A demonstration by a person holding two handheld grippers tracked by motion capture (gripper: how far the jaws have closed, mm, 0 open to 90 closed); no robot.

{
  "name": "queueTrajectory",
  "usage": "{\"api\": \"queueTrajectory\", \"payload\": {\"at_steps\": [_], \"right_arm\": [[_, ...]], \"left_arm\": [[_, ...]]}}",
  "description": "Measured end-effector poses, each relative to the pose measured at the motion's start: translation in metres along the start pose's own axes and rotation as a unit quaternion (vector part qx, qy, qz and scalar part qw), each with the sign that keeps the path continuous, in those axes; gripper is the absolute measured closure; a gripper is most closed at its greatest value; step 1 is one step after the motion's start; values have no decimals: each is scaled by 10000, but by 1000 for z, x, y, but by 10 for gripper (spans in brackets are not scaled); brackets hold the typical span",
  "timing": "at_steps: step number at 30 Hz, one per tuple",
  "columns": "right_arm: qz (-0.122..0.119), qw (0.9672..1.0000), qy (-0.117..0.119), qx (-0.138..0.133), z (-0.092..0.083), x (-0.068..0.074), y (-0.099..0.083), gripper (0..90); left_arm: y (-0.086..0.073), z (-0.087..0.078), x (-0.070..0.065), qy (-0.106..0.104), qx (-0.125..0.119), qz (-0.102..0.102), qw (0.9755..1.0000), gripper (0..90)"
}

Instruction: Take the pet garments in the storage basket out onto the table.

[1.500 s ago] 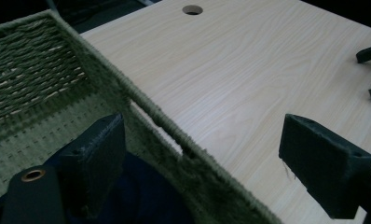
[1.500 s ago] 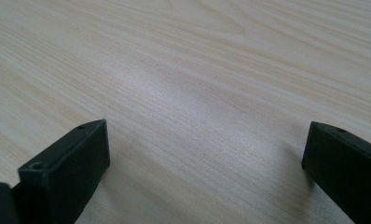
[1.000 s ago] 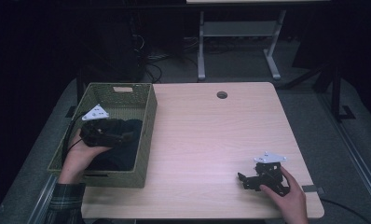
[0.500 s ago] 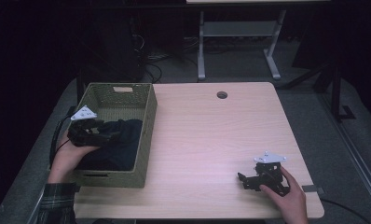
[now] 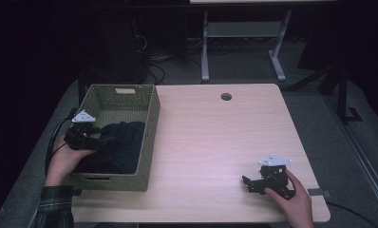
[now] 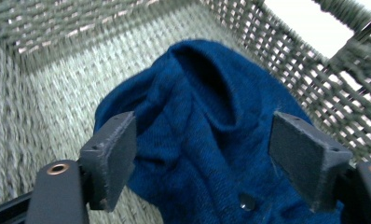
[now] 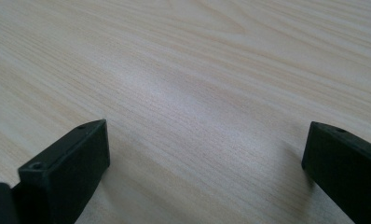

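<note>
Blue sweater (image 6: 207, 140) lies bunched in the woven basket (image 5: 149, 118) at the worktop's (image 5: 215, 137) left edge, straight ahead of the left gripper (image 5: 85, 137), whose jaws stand wide with nothing between them. Its folds run away from the jaws. The right gripper (image 5: 263, 180), also wide, rests near the front right corner, well apart.

L claw (image 5: 100, 136) jaws apart, R claw (image 5: 251, 183) jaws wide, low
</note>
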State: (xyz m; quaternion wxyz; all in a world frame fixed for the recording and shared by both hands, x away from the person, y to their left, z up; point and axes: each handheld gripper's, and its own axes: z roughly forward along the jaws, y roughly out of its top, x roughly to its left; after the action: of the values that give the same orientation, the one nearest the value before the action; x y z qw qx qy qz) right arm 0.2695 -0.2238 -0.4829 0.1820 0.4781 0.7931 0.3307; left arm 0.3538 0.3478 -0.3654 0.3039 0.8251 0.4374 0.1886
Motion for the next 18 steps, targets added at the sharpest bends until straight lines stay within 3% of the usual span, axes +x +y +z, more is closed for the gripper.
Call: {"api": "queueTrajectory", "payload": {"at_steps": [8, 18], "right_arm": [[-20, 10000, 2, 3, 0, 0, 0, 4], [-20, 10000, 1, 1, 0, 0, 0, 4]], "left_arm": [[-2, 5, -1, 16, 356, 126, 9993, 327], [-4, 11, 0, 2, 682, 4, 9977, 449]]}}
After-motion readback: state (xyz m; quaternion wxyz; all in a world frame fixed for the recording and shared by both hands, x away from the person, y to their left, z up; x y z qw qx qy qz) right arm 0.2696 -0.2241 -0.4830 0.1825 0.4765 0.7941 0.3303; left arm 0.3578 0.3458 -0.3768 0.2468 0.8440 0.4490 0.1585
